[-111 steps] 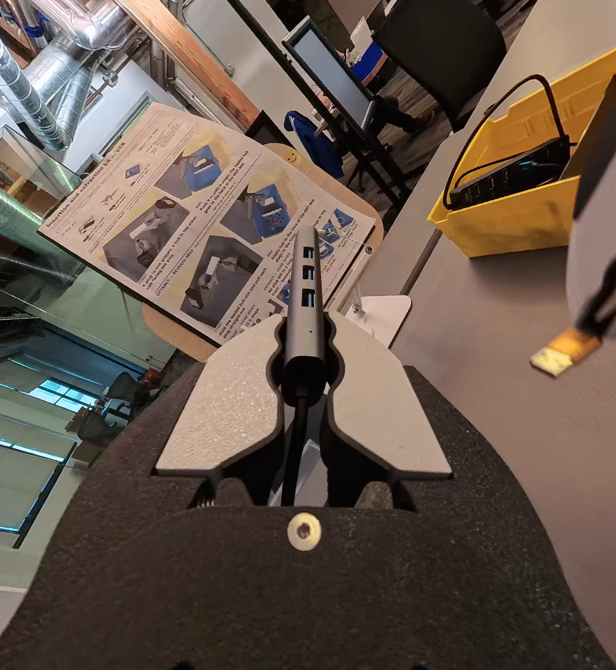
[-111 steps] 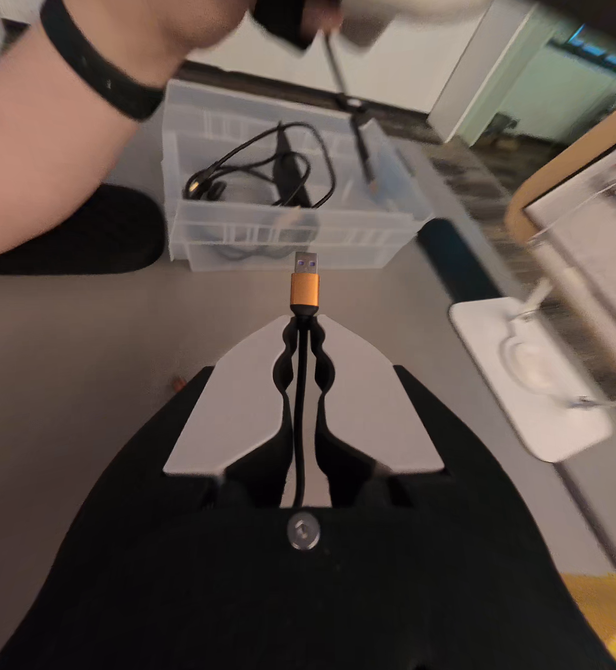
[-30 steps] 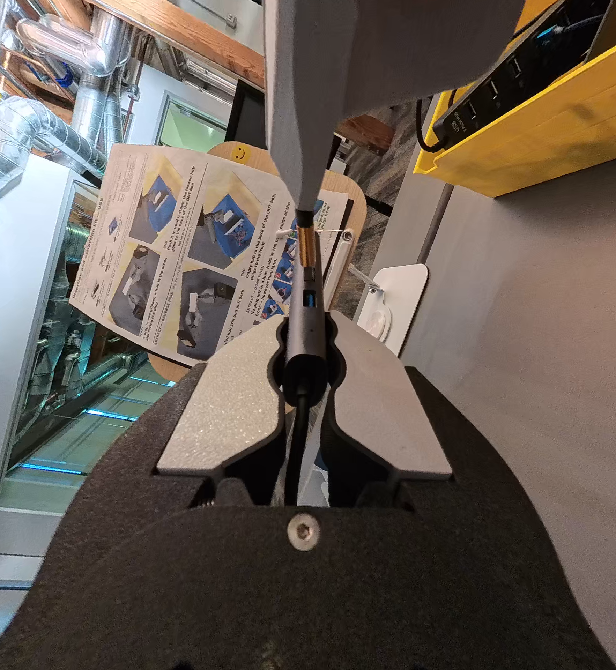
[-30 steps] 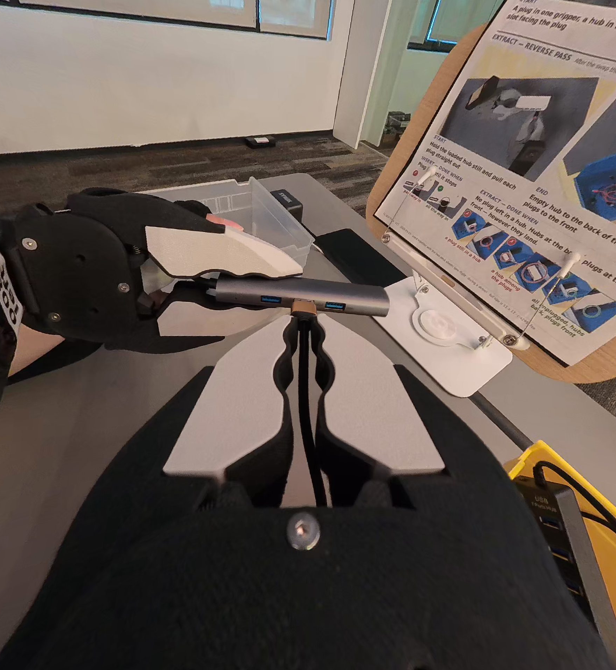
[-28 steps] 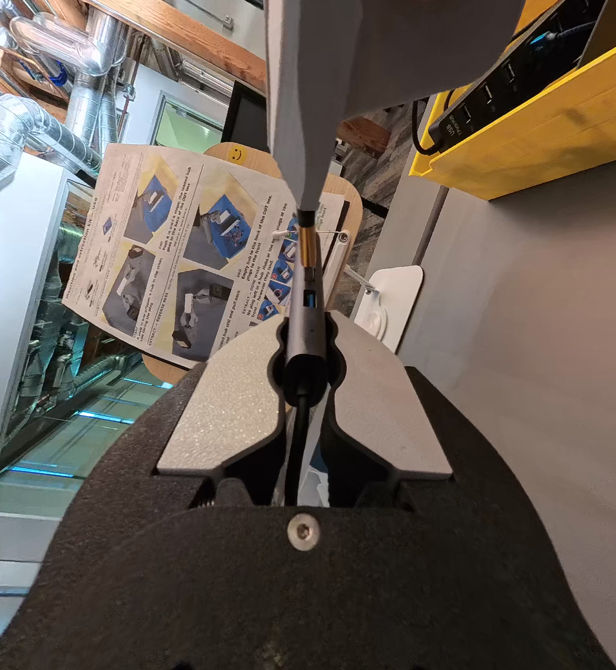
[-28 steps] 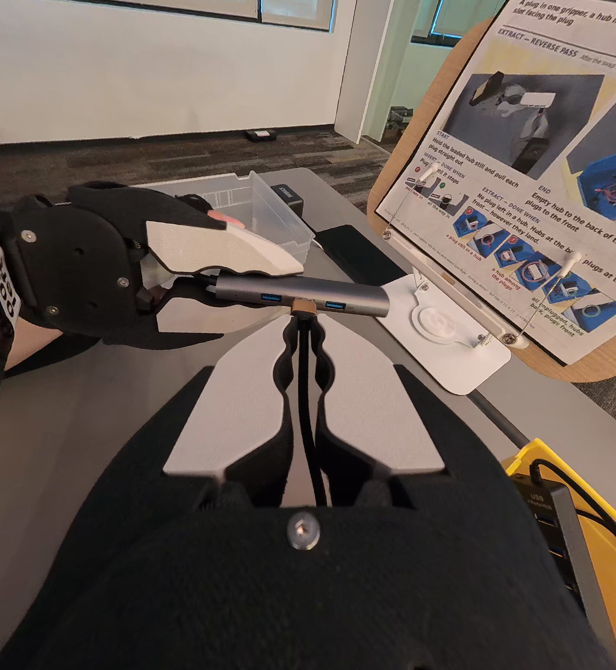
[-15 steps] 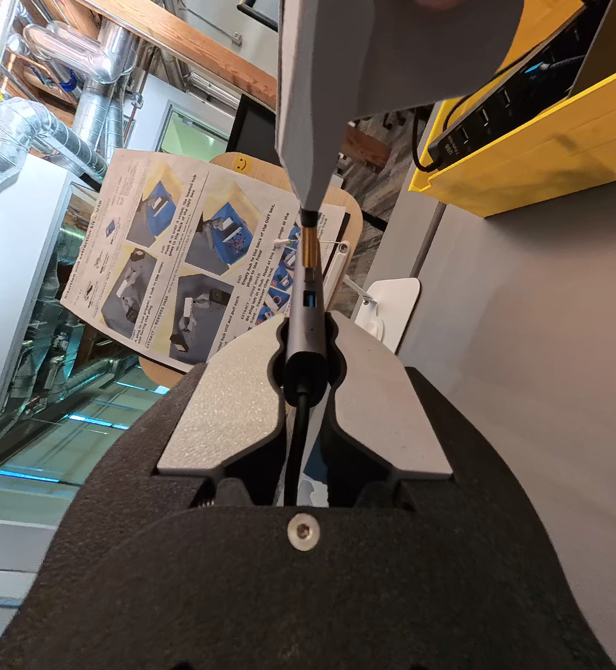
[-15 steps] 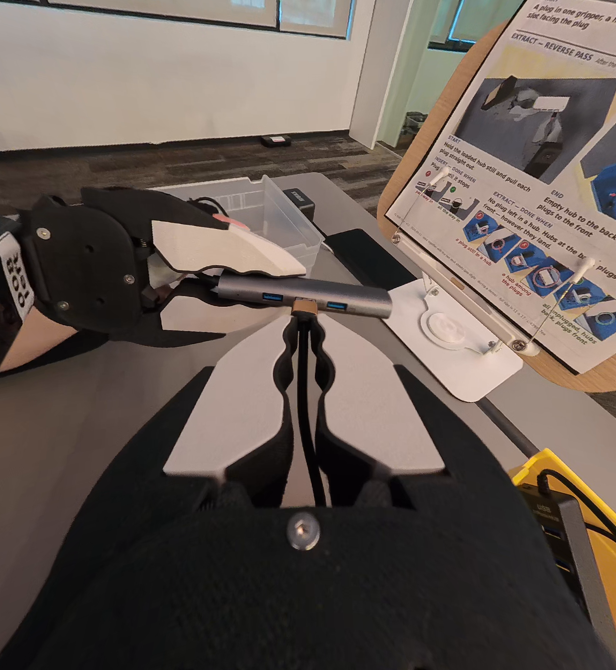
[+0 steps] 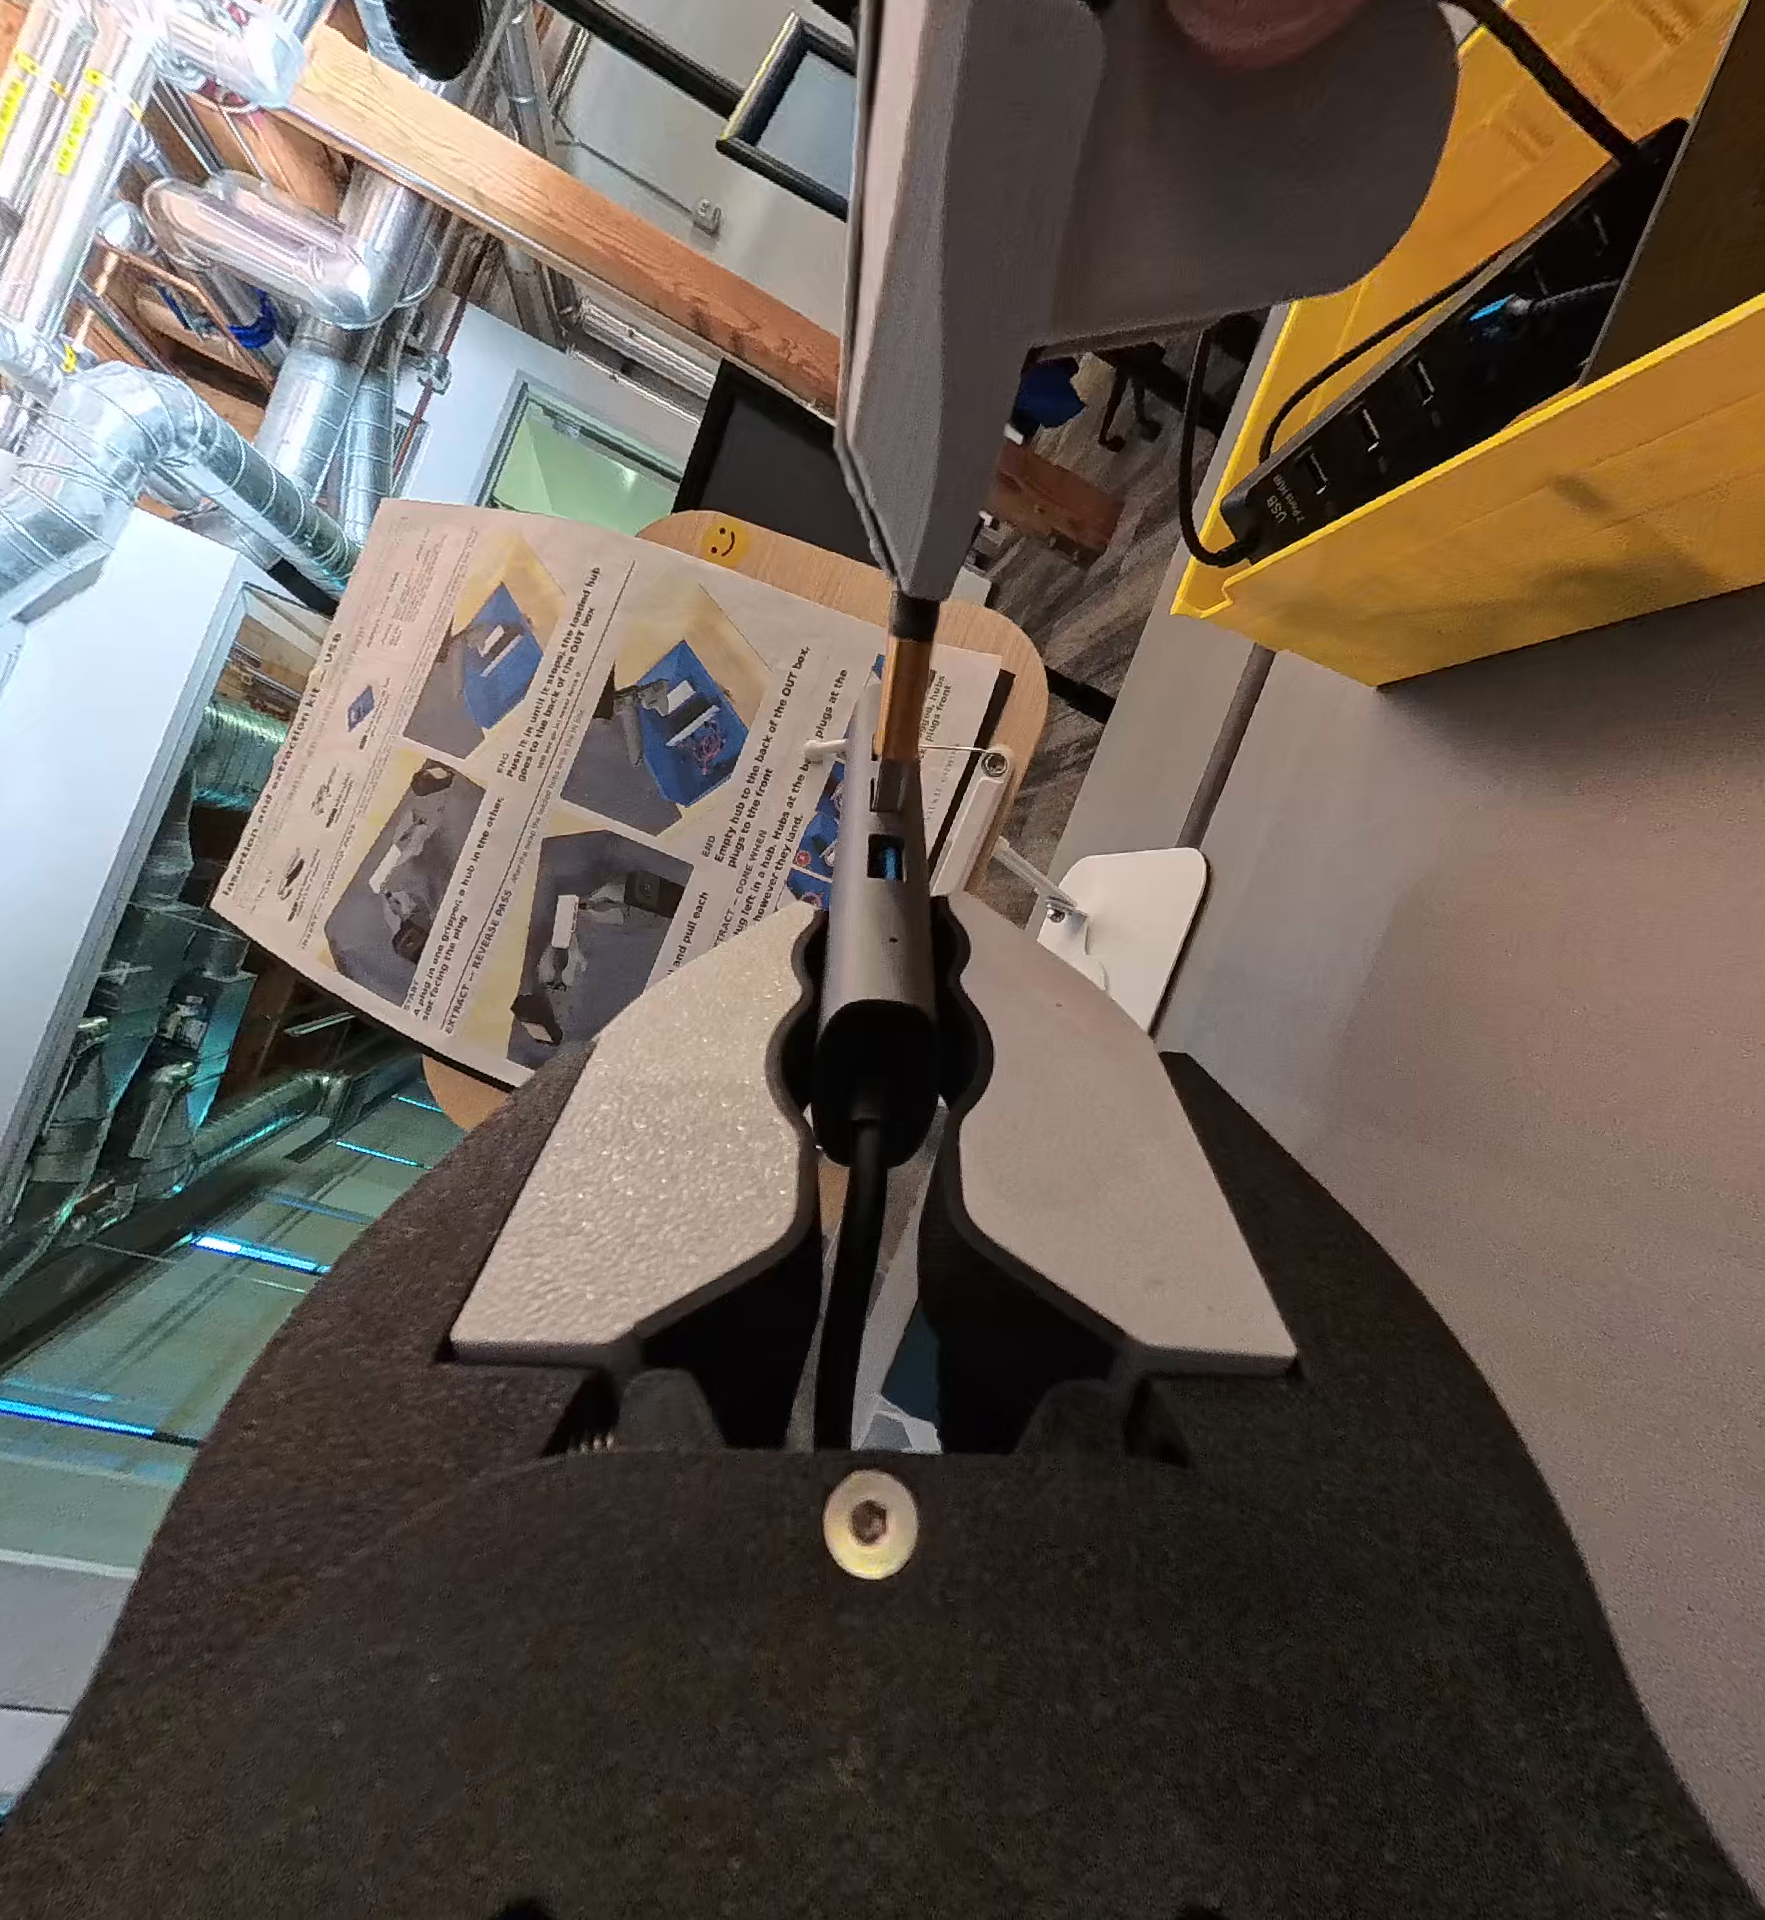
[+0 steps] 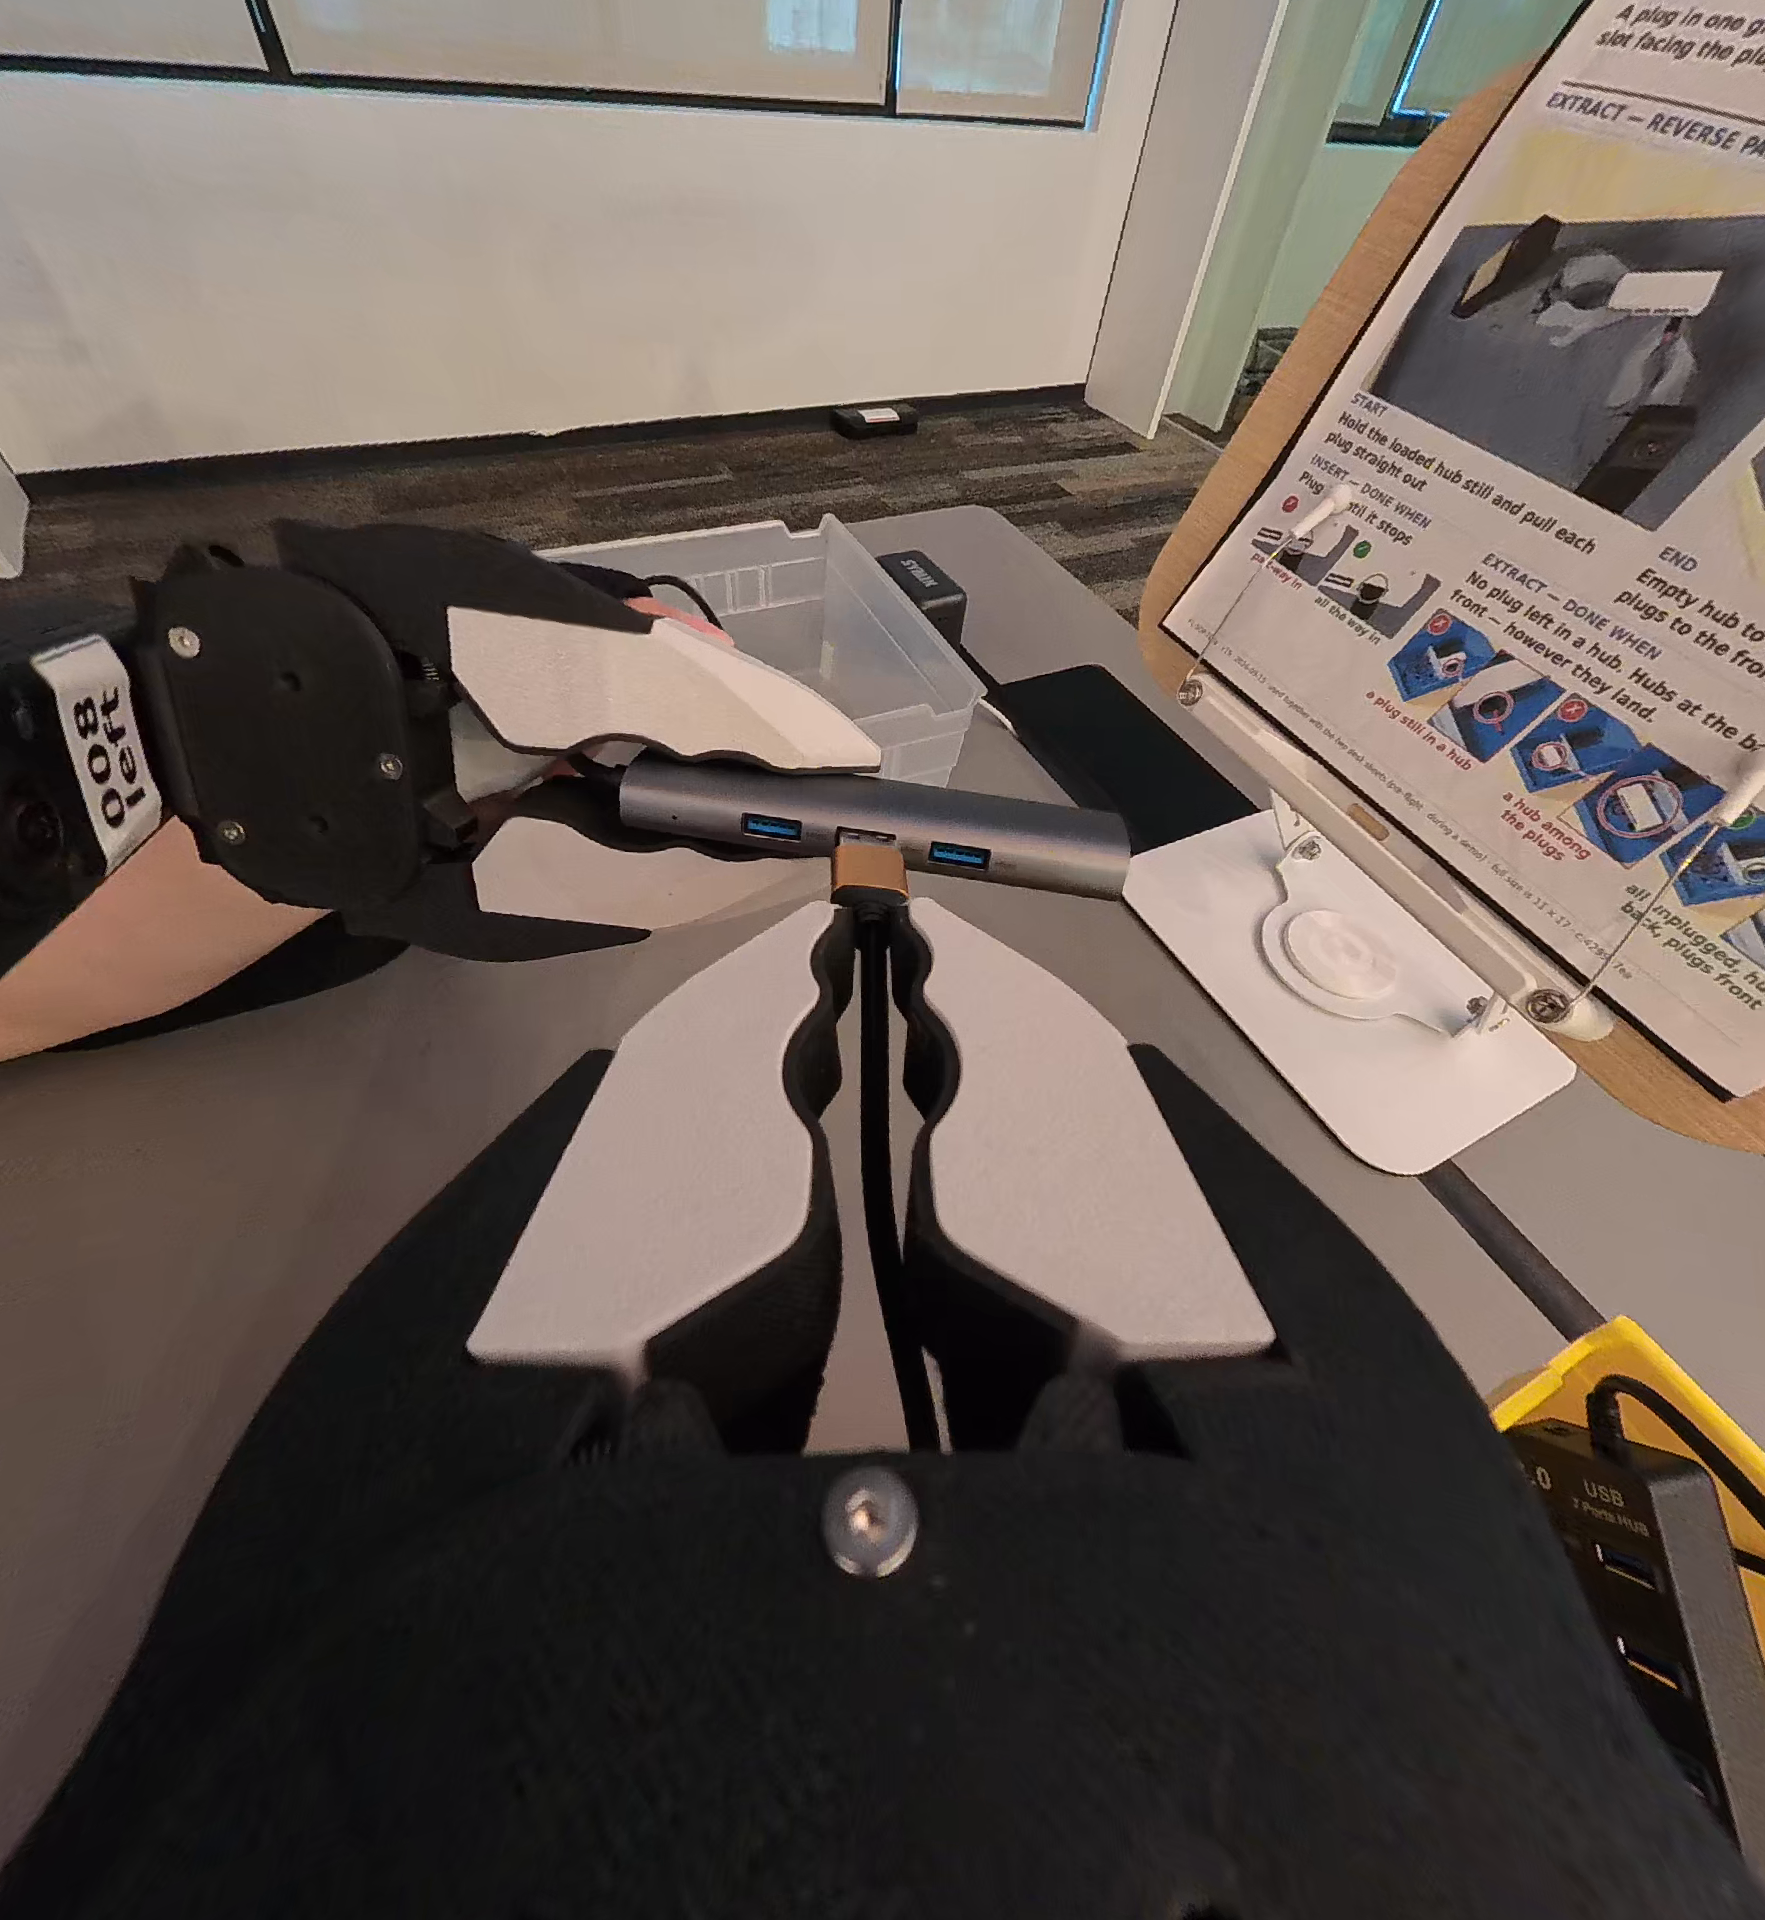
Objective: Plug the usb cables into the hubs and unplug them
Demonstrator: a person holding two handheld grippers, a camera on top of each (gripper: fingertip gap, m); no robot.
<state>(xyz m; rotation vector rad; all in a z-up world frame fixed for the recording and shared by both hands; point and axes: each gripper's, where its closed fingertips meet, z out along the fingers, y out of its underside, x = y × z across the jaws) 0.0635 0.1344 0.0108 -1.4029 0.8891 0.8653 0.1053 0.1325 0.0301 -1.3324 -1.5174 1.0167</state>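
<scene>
Plug (image 10: 867, 871) now backed partly out of hub (image 10: 873, 826)'s middle port, metal showing; unplugging underway. Right gripper (image 10: 870, 925) pinching cable (image 10: 883, 1164), left gripper (image 9: 873, 997) clamping hub.

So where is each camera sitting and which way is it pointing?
Left wrist view: on the left hand-held gripper, looking along the grey hub it clamps toward the instruction board.
Right wrist view: on the right hand-held gripper, facing the hub's ported side, a forearm showing.
Shared: hub, orange plug, board, yellow bin.
</scene>
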